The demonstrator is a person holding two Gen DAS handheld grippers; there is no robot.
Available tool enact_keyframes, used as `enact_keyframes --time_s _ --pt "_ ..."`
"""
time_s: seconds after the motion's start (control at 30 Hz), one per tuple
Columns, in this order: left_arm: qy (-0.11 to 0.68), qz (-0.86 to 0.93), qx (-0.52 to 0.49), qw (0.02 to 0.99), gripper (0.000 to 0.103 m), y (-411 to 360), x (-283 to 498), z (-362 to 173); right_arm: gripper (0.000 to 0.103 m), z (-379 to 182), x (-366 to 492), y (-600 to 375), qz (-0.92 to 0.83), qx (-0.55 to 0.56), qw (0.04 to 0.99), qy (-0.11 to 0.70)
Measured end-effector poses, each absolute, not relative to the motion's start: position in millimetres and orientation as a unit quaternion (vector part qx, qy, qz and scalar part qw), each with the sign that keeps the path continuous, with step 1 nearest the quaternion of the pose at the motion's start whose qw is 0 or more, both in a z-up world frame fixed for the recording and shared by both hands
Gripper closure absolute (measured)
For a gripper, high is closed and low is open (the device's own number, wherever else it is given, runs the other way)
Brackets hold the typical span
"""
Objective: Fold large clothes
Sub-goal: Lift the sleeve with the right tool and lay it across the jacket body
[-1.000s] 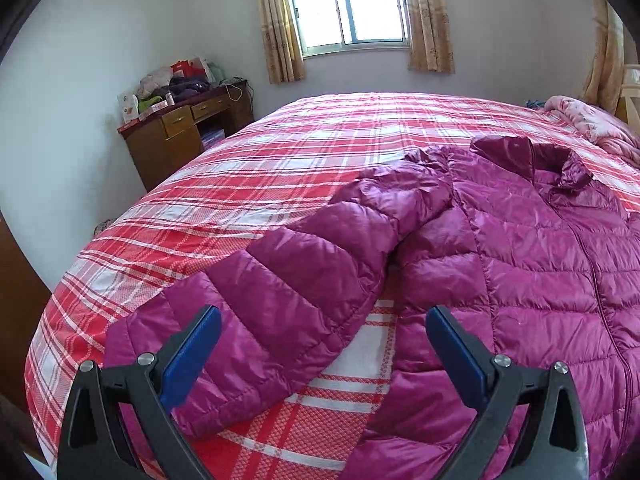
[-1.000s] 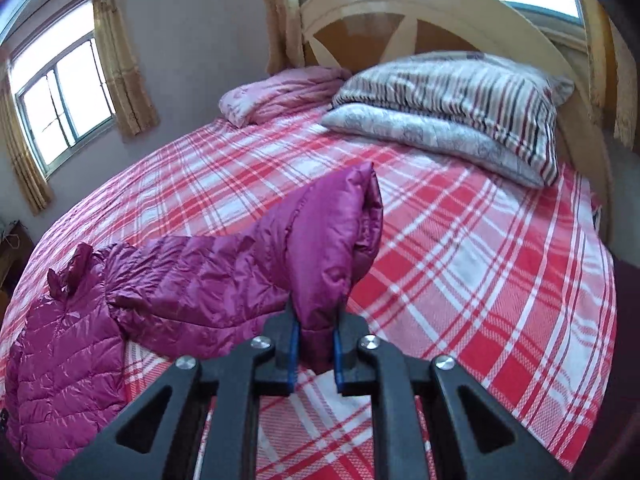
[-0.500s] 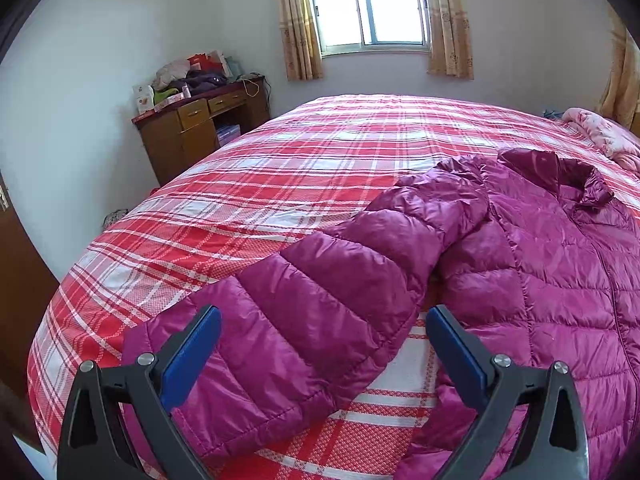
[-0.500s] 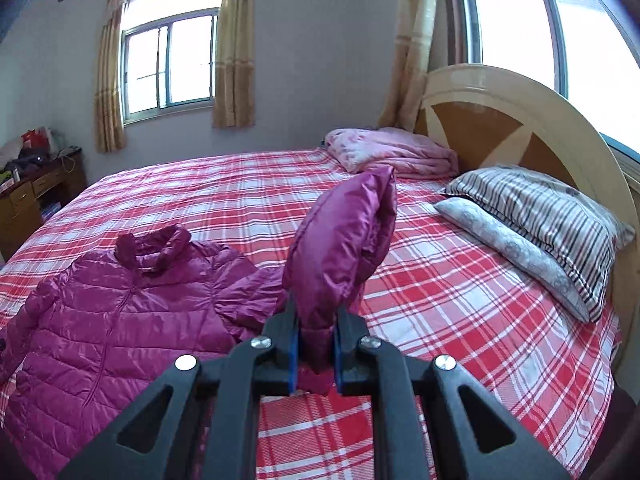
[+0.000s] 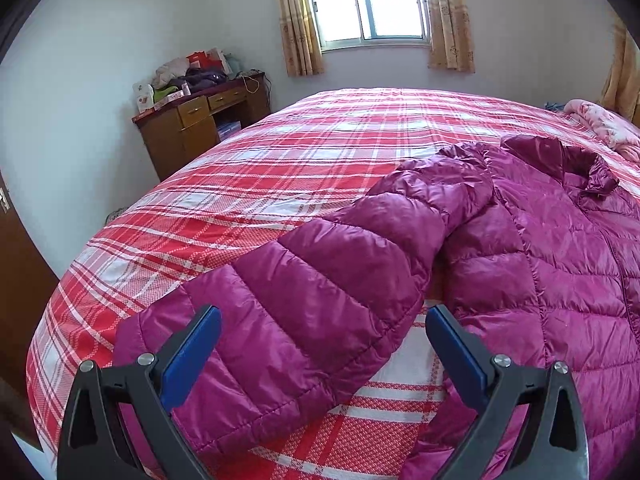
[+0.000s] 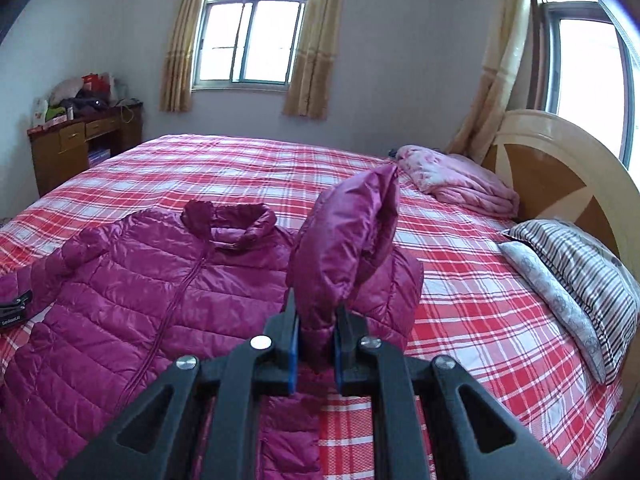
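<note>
Bedroom, fold underway | puffer jacket (image 6: 160,280) flat on plaid bed (image 6: 480,300), zip up | R gripper (image 6: 316,344) clamped on raised sleeve cuff (image 6: 344,240); L gripper (image 5: 320,356) jaws apart over other sleeve (image 5: 320,288) | likely light, soft, slick; grab cuffs/hem

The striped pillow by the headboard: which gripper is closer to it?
Right. The right gripper, clamped on a jacket sleeve, has the striped pillow just off to its side. The left gripper hangs open over the other sleeve, far across the bed.
</note>
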State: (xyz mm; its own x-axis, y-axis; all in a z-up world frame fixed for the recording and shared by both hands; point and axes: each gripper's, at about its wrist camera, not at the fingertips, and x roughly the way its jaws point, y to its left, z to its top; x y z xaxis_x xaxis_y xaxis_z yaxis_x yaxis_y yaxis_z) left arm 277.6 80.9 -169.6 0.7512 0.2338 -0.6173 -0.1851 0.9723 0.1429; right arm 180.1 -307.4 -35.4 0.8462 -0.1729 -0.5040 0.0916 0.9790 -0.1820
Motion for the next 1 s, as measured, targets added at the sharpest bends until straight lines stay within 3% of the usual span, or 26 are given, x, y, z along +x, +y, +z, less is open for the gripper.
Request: enact_keyframes --time_s 0.4,1.0 --pt "0.34 0.107 0.043 0.933 0.001 79 277 -173 0.088 -63 200 -234 0.001 -0.162 0.943 0.29" --pt "0.348 0.111 0.059 0.929 0.001 81 281 -180 0.088 -132 218 -186 0.049 -0.179 0.922 0.339"
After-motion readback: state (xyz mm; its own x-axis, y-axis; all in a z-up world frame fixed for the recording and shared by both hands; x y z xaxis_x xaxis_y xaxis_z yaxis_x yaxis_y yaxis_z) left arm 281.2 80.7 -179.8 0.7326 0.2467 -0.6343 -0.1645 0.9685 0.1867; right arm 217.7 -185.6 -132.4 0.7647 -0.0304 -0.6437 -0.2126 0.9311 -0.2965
